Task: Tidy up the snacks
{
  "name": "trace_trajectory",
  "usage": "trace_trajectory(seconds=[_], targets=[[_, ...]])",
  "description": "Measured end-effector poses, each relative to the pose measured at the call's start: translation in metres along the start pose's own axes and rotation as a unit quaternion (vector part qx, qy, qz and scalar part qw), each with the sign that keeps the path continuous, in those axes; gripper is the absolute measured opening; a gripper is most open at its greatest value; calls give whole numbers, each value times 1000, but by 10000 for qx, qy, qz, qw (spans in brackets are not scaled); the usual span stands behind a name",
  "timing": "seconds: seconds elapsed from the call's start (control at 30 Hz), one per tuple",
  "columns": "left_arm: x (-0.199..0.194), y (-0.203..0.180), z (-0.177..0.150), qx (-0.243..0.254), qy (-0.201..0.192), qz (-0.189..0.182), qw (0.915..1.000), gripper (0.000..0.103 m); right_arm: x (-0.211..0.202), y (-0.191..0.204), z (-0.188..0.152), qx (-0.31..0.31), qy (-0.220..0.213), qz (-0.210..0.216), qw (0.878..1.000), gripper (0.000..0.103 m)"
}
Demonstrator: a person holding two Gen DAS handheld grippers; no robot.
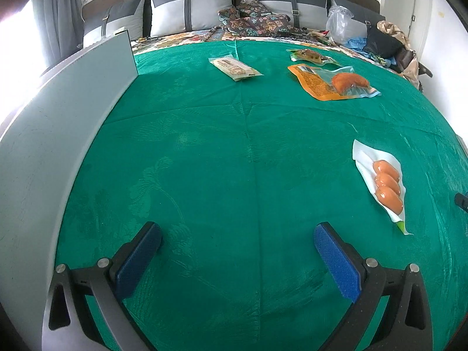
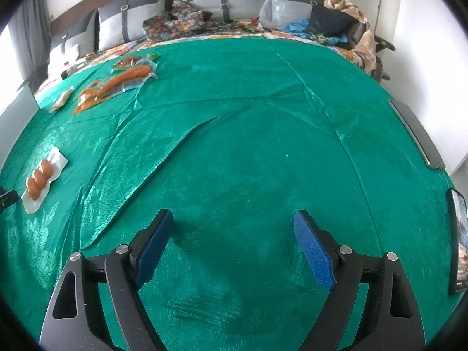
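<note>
Several snack packs lie on a green cloth (image 1: 204, 146). A clear pack of three small sausages (image 1: 386, 184) lies to the right of my left gripper (image 1: 237, 234), which stands open and empty over bare cloth. Farther back are an orange pack with a large sausage (image 1: 330, 82), a small greenish pack (image 1: 310, 56) and a pale wrapped bar (image 1: 234, 68). In the right wrist view my right gripper (image 2: 234, 219) is open and empty over bare cloth (image 2: 248, 146). There the sausage pack (image 2: 41, 180) lies far left, with the orange pack (image 2: 117, 83) and the greenish pack (image 2: 131, 61) behind it.
A tall grey panel (image 1: 67, 111) stands along the left edge of the cloth. A grey panel (image 2: 415, 131) and a dark flat device (image 2: 457, 239) lie at the right edge. Cushions (image 1: 187, 8), patterned fabric, a plastic bag (image 1: 339, 23) and clothes crowd the back.
</note>
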State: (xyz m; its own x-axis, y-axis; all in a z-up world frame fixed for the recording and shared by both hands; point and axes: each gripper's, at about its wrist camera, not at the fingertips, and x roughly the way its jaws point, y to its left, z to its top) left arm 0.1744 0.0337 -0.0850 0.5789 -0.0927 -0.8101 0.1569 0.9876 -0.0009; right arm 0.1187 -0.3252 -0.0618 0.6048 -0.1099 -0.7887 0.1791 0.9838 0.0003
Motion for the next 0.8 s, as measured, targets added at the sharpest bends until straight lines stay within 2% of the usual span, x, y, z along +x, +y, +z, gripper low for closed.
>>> trace_trajectory(seconds=[0.8], targets=[[0, 1, 0, 0, 3, -3, 10000, 103, 0, 0, 0, 5, 6, 1, 10000, 89]])
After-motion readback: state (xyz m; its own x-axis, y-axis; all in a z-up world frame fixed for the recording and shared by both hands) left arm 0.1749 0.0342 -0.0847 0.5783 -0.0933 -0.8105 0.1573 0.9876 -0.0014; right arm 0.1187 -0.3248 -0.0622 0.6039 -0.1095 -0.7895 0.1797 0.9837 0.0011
